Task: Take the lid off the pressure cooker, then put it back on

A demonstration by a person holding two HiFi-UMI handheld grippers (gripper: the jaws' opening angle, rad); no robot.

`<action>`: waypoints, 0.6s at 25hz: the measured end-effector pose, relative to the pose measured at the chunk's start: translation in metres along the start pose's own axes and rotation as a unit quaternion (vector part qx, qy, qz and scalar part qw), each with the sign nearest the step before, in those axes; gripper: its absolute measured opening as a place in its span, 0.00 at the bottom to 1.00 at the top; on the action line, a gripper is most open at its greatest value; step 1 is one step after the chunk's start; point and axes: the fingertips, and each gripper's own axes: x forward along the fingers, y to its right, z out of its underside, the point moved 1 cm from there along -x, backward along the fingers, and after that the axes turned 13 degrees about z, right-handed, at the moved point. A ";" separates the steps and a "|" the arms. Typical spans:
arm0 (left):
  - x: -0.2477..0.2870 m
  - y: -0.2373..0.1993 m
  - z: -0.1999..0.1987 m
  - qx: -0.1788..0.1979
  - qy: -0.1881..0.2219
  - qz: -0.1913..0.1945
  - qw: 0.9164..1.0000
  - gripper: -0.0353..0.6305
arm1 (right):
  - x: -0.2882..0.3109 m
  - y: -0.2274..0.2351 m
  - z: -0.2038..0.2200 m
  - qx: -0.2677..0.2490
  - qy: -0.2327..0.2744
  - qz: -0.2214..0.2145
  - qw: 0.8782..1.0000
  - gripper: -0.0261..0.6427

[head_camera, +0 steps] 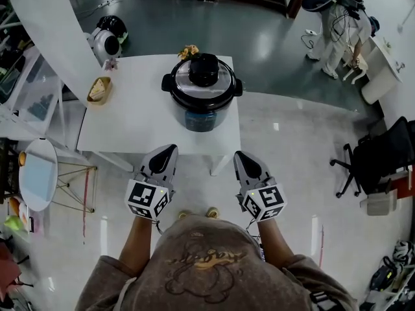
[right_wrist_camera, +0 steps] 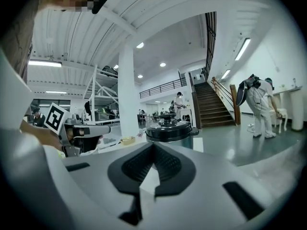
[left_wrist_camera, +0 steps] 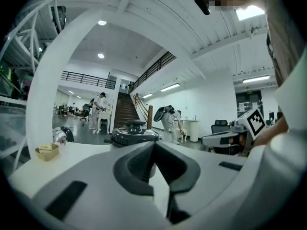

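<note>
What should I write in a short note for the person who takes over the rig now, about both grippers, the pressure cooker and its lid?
Left gripper: shut, empty, short of the table's near edge.
Right gripper: shut, empty, also short of the table.
Pressure cooker: stands on the right part of the white table, with neither gripper touching it.
Lid: on the cooker.
Done: nothing that shows.
Left: open the jaws, reach the lid, take it off, then put it back on.

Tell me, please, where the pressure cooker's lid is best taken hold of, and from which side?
Probably the black knob at the centre of the lid: it stands proud of the level lid, so come from above and close across it.
</note>
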 end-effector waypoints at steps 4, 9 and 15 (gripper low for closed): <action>-0.001 -0.001 0.003 -0.012 0.004 -0.013 1.000 0.06 | 0.003 -0.001 0.005 0.001 -0.001 -0.004 1.000 0.03; -0.002 -0.003 0.002 -0.024 0.009 -0.023 0.999 0.06 | 0.007 -0.002 0.004 0.008 -0.003 -0.005 1.000 0.03; 0.003 0.004 -0.001 -0.031 0.010 -0.024 0.999 0.06 | 0.010 -0.002 0.003 0.001 -0.009 -0.008 1.000 0.03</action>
